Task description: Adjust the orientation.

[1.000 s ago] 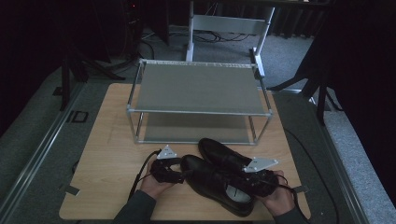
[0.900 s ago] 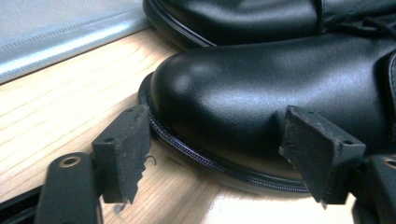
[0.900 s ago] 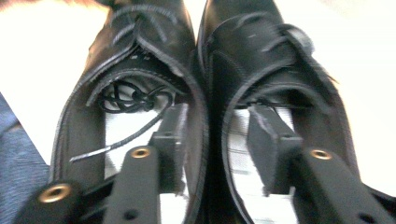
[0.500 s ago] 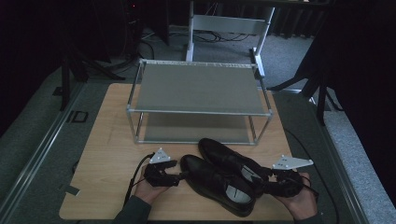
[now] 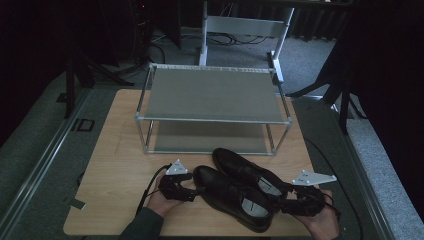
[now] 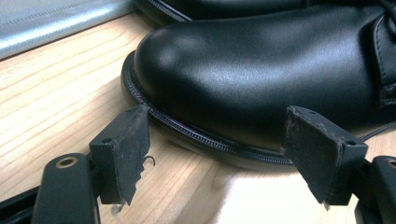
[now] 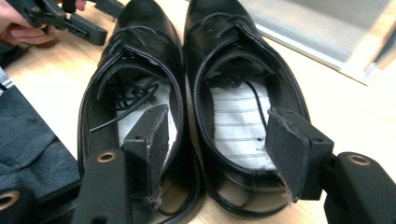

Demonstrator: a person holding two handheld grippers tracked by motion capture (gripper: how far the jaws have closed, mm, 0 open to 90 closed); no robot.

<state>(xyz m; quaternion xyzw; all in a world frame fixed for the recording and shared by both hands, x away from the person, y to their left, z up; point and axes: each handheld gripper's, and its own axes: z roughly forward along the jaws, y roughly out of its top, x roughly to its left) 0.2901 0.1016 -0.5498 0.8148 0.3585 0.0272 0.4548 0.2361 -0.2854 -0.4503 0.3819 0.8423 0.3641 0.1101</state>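
Note:
Two black leather lace-up shoes lie side by side on the wooden table, the near shoe and the far shoe. My left gripper stands open at the near shoe's toe. Its jaws have just been opening, and the toe sits just ahead of the pads, unpressed. My right gripper is open behind the heels. Its jaws have just been opening too and straddle the heel of the right-hand shoe without touching it. The left-hand shoe has a lace tucked inside.
A two-shelf metal shoe rack stands just behind the shoes, both grey shelves bare. Its lower shelf edge is close to the toes. A white chair frame stands beyond the table. Dark stands flank the table.
My right gripper has drawn back from the heels toward the right and its jaws have spread wide. The shoes and my left hand have stayed in place.

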